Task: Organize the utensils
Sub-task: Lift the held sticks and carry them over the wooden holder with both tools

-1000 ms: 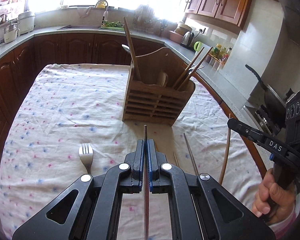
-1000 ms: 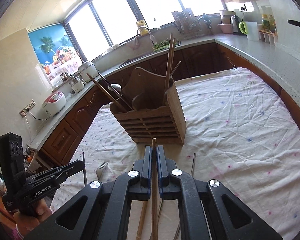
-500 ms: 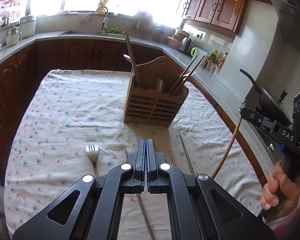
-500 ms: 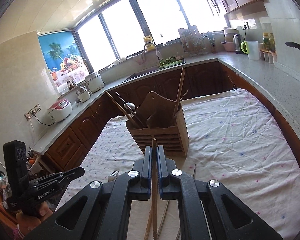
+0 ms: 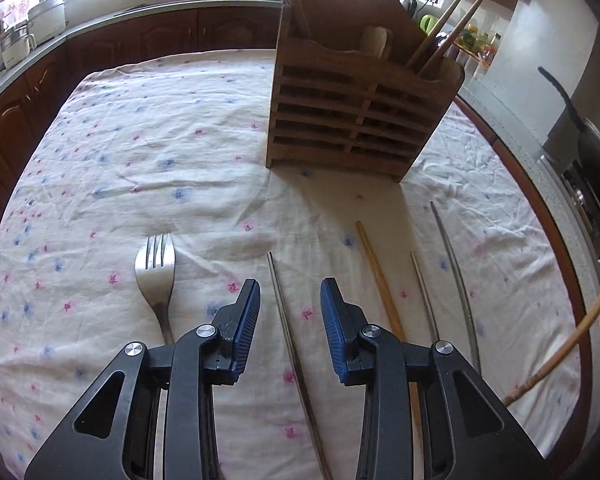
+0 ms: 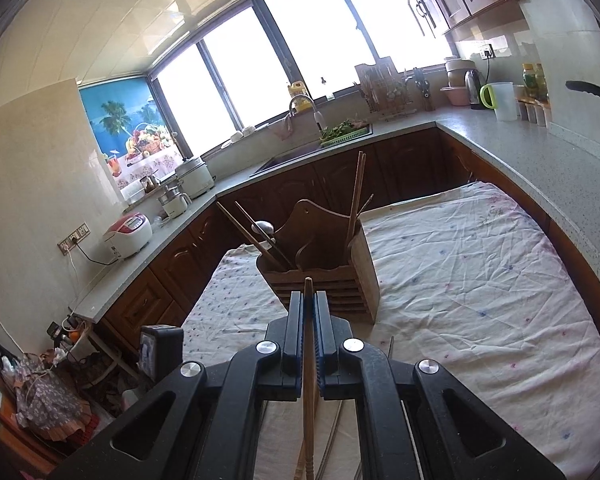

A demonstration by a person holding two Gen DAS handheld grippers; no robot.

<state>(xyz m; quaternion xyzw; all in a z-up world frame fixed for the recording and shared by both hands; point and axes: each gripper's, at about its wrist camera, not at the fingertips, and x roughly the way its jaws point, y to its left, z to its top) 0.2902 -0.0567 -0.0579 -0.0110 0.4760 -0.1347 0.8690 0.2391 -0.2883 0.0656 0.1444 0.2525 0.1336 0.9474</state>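
Left tool, jaws spread apart, hovers low over the table, which is covered by a flower-print cloth; a thin metal chopstick lies on the cloth between the two blue pads, touching neither. A fork lies at 10 o'clock of the tool, tines pointing away. At 2 o'clock lie a wooden chopstick and two further metal chopsticks, side by side. The slatted wooden utensil holder stands upright at 12 o'clock, already containing chopsticks. Right tool, raised above the table, is clamped on a wooden chopstick whose tip projects toward the holder at 12 o'clock.
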